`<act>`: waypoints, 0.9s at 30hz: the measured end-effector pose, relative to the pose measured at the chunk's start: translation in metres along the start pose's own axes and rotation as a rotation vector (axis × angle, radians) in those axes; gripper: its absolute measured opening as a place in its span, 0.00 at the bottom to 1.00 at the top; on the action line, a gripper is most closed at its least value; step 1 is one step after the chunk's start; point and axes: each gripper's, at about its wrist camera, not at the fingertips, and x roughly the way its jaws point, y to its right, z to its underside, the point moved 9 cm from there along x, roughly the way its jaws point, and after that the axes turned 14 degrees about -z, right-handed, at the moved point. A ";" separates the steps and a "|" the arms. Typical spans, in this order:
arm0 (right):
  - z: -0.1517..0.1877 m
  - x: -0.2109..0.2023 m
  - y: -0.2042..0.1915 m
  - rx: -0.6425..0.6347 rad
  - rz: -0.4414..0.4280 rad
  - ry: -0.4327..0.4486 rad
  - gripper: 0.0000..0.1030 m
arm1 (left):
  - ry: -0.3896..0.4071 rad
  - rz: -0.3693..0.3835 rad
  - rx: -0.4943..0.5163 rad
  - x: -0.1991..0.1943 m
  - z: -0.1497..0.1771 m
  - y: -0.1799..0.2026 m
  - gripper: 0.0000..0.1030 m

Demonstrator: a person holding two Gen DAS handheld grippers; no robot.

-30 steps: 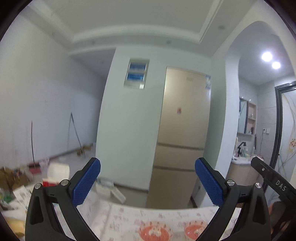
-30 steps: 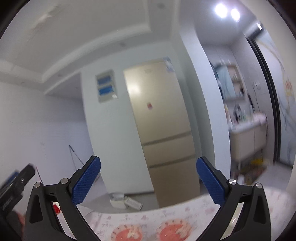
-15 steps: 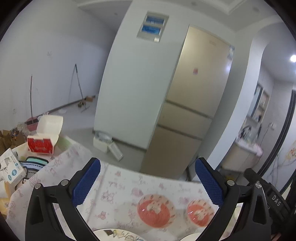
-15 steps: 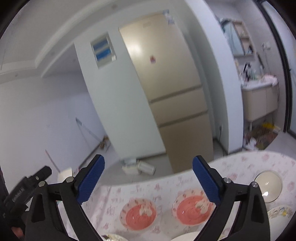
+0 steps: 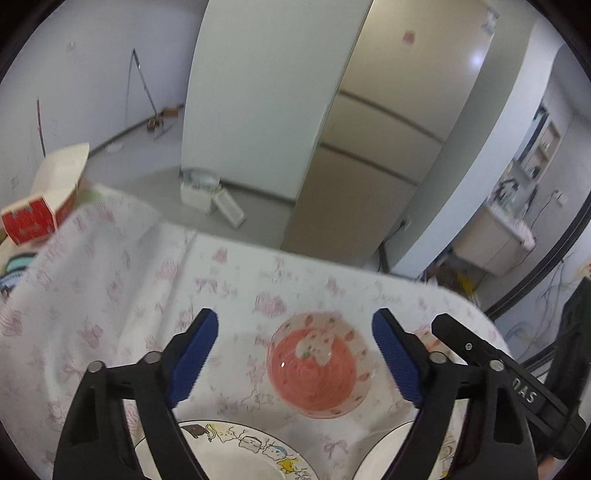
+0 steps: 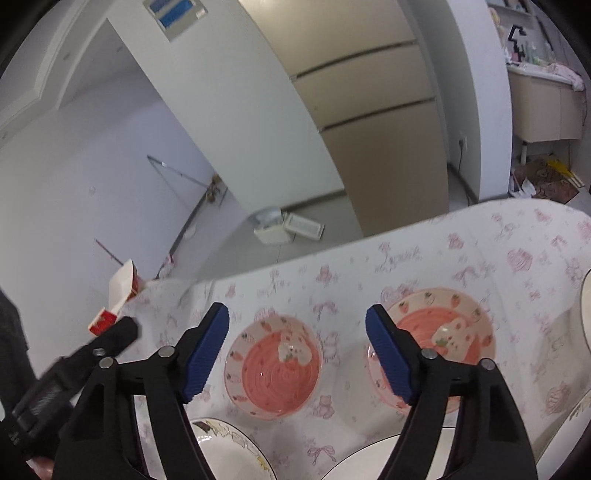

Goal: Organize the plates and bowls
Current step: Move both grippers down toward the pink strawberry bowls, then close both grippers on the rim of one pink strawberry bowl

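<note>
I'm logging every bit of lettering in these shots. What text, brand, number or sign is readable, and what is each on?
"DAS": white letters on the black body of the right gripper, seen in the left wrist view.
Red box: white print, too blurred to read.
Blue panel on the wall: labels too small to read.
Sticker on the fridge: unreadable.
Plates: cartoon drawings, no legible words.
Tablecloth: pink script among the prints, blurred.
</note>
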 end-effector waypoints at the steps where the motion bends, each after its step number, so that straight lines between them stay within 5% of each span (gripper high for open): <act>1: 0.002 0.005 0.000 0.000 0.008 -0.015 0.69 | -0.012 -0.008 0.003 0.006 0.001 -0.001 0.81; 7: 0.023 0.042 0.010 0.035 0.001 -0.143 0.47 | -0.137 0.002 0.019 0.045 0.021 0.002 0.64; 11: 0.038 0.064 0.020 0.047 0.039 -0.207 0.36 | -0.194 -0.013 0.011 0.066 0.033 0.003 0.64; 19: 0.058 0.084 0.029 0.051 0.068 -0.294 0.27 | -0.297 -0.092 0.048 0.103 0.054 -0.005 0.64; 22: 0.063 0.089 0.035 0.081 0.061 -0.316 0.23 | -0.333 -0.059 0.035 0.111 0.061 -0.002 0.63; 27: 0.070 0.097 0.040 0.093 0.064 -0.342 0.19 | -0.377 -0.007 0.044 0.118 0.073 0.008 0.42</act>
